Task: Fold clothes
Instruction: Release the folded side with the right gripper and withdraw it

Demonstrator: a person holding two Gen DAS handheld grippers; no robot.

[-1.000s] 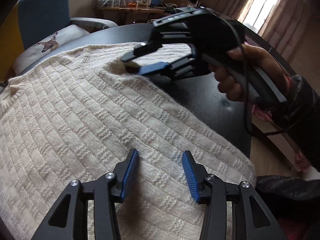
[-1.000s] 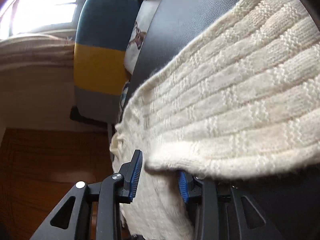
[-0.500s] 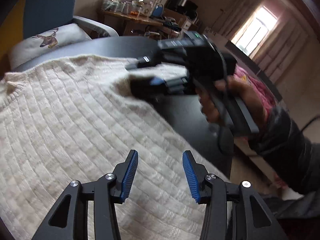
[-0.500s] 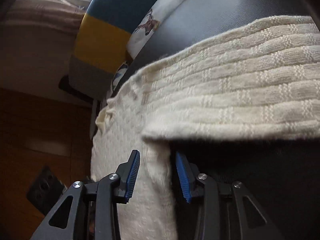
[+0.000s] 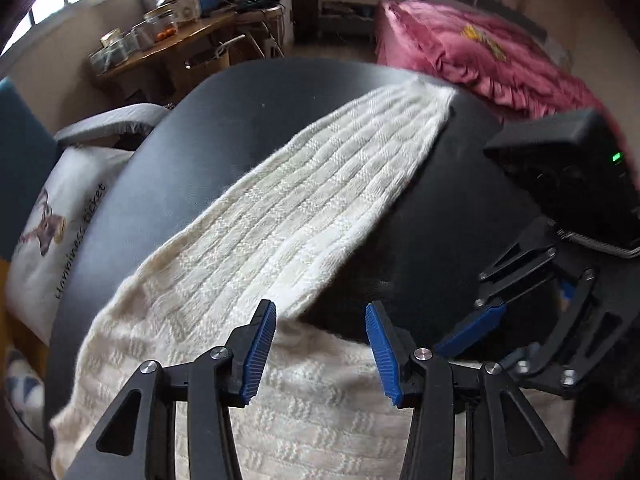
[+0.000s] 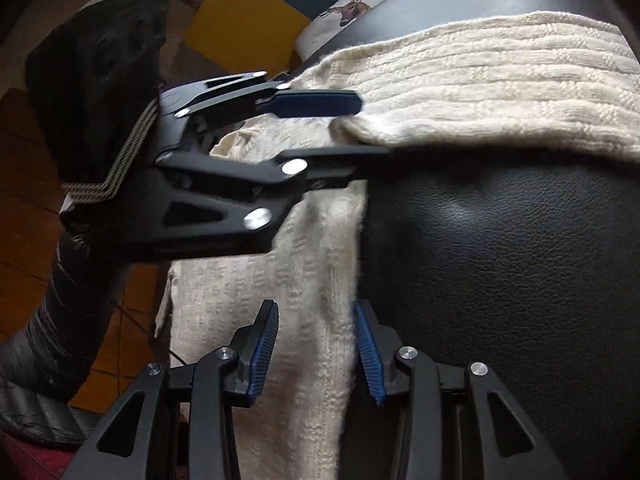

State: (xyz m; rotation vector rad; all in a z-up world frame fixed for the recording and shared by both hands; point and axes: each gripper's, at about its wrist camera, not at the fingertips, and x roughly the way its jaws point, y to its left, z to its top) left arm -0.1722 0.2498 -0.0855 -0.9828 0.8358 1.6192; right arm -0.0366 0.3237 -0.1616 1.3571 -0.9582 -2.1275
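A cream knit sweater (image 5: 304,216) lies on the round black table (image 5: 448,216), one sleeve stretched toward the far right edge. My left gripper (image 5: 320,344) is open just above where that sleeve meets the body. In the right wrist view the left gripper (image 6: 356,130) hovers at the sleeve's lower edge, a sleeved arm behind it. My right gripper (image 6: 316,340) is open, and the side edge of the sweater (image 6: 304,280) runs between its fingers. In the left wrist view, my right gripper's blue pad (image 5: 472,330) shows close on the right.
A chair with a blue and yellow back (image 6: 248,28) and a deer cushion (image 5: 60,224) stands against the table's left side. Beyond the table are a wooden desk (image 5: 168,52) with jars and a pink bed (image 5: 480,56). Bare black tabletop (image 6: 500,260) lies right of the sweater.
My left gripper has swung right, from over the sweater's body to the sleeve's base. My right gripper has drawn back from the sleeve edge to the body's side edge. Both stay open.
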